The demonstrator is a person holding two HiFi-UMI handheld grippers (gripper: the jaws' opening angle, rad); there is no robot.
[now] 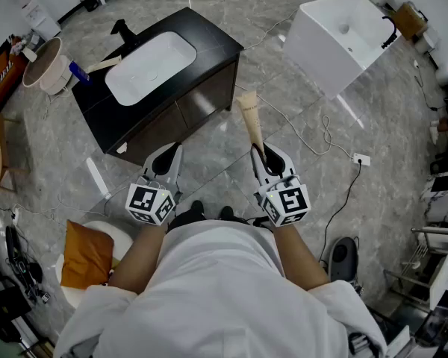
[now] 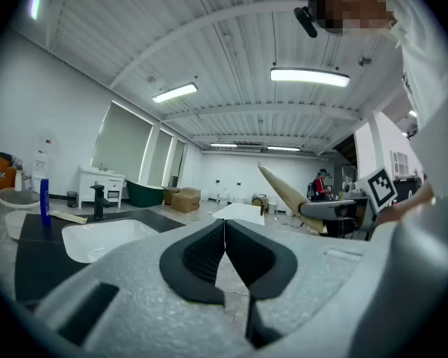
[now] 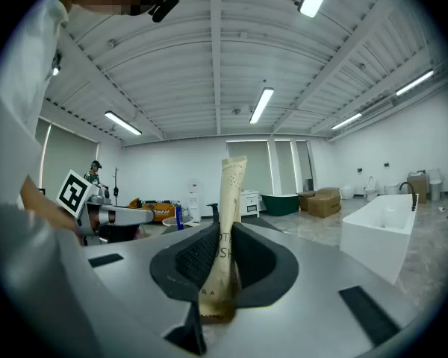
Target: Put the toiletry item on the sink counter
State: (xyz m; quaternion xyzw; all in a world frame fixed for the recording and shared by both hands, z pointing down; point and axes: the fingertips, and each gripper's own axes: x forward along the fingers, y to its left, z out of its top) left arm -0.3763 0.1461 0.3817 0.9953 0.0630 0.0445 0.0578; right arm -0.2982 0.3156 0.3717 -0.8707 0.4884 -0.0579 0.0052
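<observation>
A long tan paper-wrapped toiletry packet (image 1: 249,124) (image 3: 224,230) stands up between the jaws of my right gripper (image 1: 263,157) (image 3: 222,263), which is shut on it. From the left gripper view the same packet (image 2: 290,194) shows off to the right. My left gripper (image 1: 166,157) (image 2: 225,256) is shut with nothing in it. Both grippers hang over the floor in front of the black sink counter (image 1: 209,39) with its white basin (image 1: 149,66) and black tap (image 1: 123,30). The counter lies ahead and to the left.
On the counter's left end lie a blue bottle (image 1: 79,72) and a flat tan packet (image 1: 103,64). A round white basket (image 1: 48,64) stands beside it. A white freestanding basin block (image 1: 336,39) sits ahead right, with cables (image 1: 325,136) across the marble floor.
</observation>
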